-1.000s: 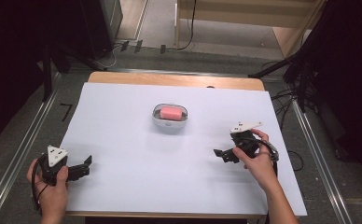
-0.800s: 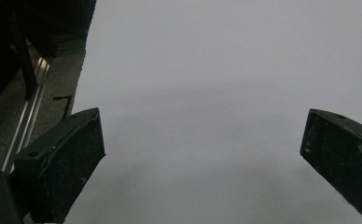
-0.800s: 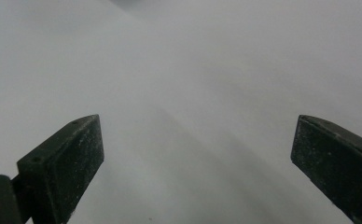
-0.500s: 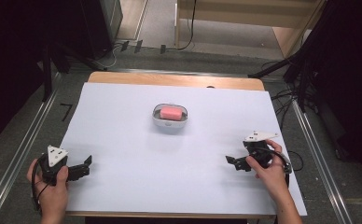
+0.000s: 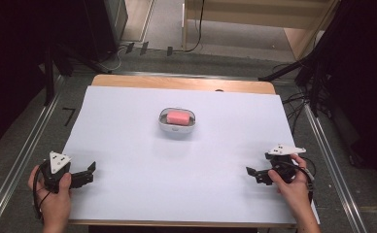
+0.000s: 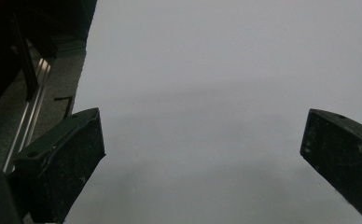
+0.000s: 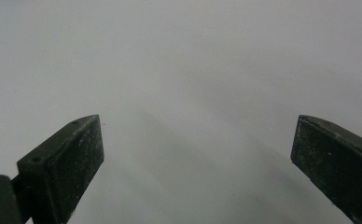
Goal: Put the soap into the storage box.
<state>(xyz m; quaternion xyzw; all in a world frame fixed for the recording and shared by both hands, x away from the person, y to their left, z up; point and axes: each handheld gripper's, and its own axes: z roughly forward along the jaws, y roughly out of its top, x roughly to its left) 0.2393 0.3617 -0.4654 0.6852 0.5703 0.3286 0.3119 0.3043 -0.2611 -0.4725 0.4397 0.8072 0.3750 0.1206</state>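
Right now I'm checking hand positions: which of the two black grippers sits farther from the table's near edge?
The right black gripper; the left black gripper sits about level, so neither is clearly farther.

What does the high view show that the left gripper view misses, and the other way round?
High view alone: a white dish holding a pink block, both hands, and the right hand-held gripper. Left gripper view alone: a close look at its own two black jaws, spread wide over bare sheet. Both share the white sheet and the left hand-held gripper.
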